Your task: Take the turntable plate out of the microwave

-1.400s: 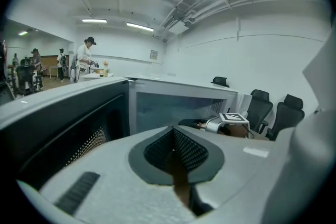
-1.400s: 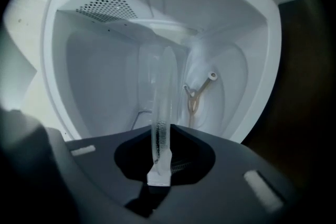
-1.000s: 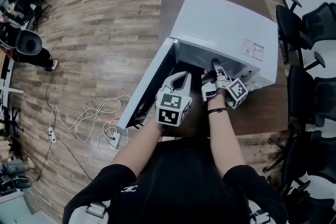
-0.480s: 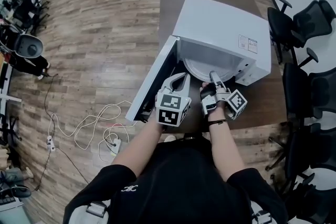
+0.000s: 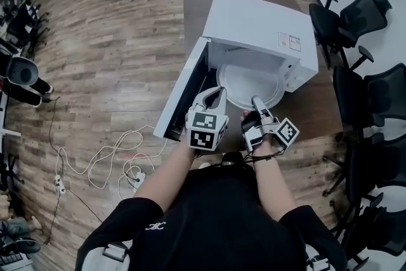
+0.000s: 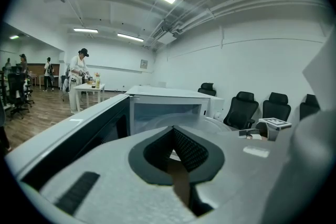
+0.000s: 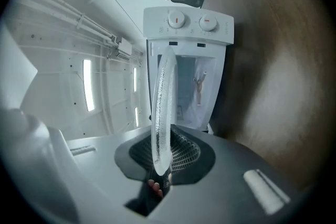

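The white microwave (image 5: 263, 25) stands on a brown table (image 5: 317, 111) with its door (image 5: 183, 93) swung open to the left. The round glass turntable plate (image 5: 248, 80) lies level and sticks out of the cavity mouth. My right gripper (image 5: 255, 101) is shut on the plate's near rim. In the right gripper view the plate (image 7: 161, 102) shows edge-on between the pads (image 7: 181, 150), in front of the microwave's two knobs (image 7: 191, 22). My left gripper (image 5: 217, 93) hovers beside the plate at the door side, jaws together, holding nothing; its view faces the microwave (image 6: 168, 105).
Black office chairs (image 5: 374, 92) crowd the table's right side. White cables and a power strip (image 5: 136, 178) lie on the wooden floor at the left. The open door juts toward me on the left. People stand at tables (image 6: 84, 84) far off.
My right gripper has pulled back toward me with the plate, which now shows mostly outside the cavity. My left gripper has drawn back alongside it.
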The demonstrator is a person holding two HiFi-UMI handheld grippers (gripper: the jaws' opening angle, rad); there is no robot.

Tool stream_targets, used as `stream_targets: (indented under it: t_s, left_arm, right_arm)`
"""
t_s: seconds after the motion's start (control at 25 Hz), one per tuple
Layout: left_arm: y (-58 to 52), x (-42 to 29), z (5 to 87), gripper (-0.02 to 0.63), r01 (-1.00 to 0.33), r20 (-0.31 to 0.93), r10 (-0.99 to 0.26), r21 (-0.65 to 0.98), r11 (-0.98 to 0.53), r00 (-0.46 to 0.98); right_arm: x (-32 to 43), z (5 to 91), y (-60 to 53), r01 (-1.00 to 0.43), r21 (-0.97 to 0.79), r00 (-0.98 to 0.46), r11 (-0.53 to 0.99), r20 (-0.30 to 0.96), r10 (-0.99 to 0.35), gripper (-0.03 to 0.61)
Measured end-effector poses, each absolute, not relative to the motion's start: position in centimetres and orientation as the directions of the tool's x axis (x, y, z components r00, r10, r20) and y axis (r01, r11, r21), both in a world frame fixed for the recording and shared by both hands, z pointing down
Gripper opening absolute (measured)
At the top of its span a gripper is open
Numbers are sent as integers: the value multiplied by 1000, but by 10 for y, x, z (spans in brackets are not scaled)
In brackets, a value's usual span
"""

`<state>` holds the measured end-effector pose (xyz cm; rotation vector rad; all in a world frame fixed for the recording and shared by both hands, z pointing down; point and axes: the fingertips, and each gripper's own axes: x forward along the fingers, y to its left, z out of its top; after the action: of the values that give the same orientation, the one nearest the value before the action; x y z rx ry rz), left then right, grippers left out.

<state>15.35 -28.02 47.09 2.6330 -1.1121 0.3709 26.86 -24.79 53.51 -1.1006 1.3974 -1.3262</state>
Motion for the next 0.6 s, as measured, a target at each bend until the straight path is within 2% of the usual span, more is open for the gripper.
stream_targets:
  t_s: [0.6]
  left_arm:
    - [-275, 158, 464, 8, -699, 306, -644, 113, -706, 701]
  right_arm:
    - [279, 532, -236, -31, -999, -172, 41, -35, -984, 40]
